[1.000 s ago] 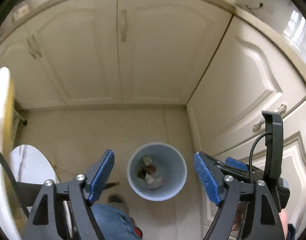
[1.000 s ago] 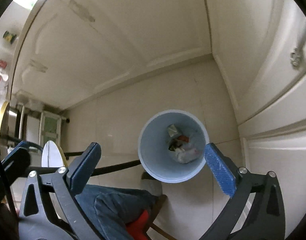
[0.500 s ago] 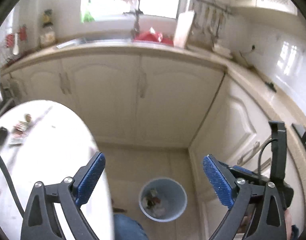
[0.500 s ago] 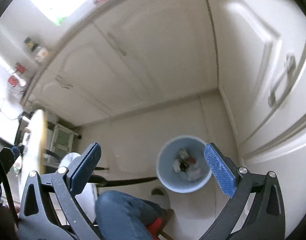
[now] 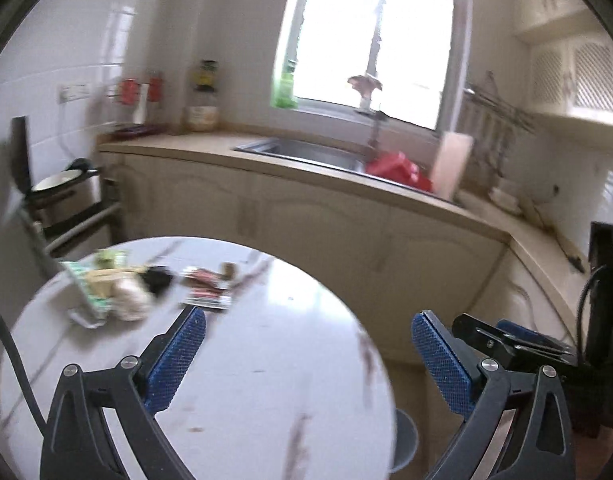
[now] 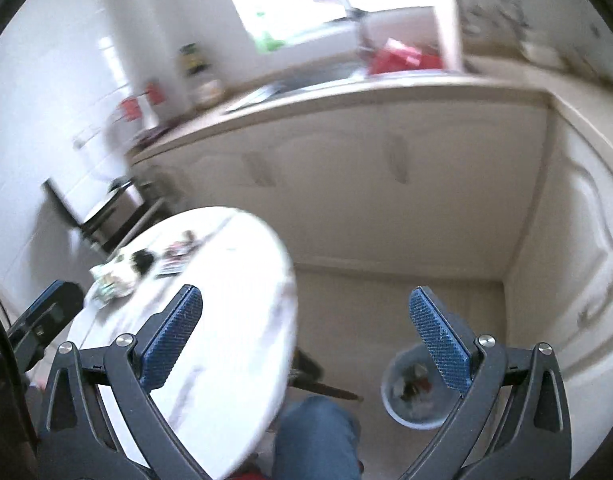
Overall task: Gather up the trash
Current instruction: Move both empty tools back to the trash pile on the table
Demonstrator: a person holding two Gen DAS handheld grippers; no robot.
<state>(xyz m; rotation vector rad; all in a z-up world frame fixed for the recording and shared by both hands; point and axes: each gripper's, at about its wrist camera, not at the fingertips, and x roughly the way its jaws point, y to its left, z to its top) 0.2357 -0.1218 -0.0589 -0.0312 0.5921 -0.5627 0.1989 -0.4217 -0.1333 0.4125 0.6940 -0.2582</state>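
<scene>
We hold both grippers, left [image 5: 308, 356] and right [image 6: 306, 334], fingers wide apart and empty, left just opened wider, over the table [image 5: 266, 360] with trash [image 5: 118, 288].

the near half of the round table [image 5: 266, 380] is bare, open from its near edge and right edge. toward the far left edge a blurred cluster of wrappers [image 5: 118, 288] and a flat packet [image 5: 208, 292] crowd the top. right of the table's edge, open floor [image 6: 386, 300] runs to the cabinets [image 6: 366, 184], with the bin [image 6: 402, 412] low beside the corner and a knee [image 6: 314, 428] in front.
</scene>
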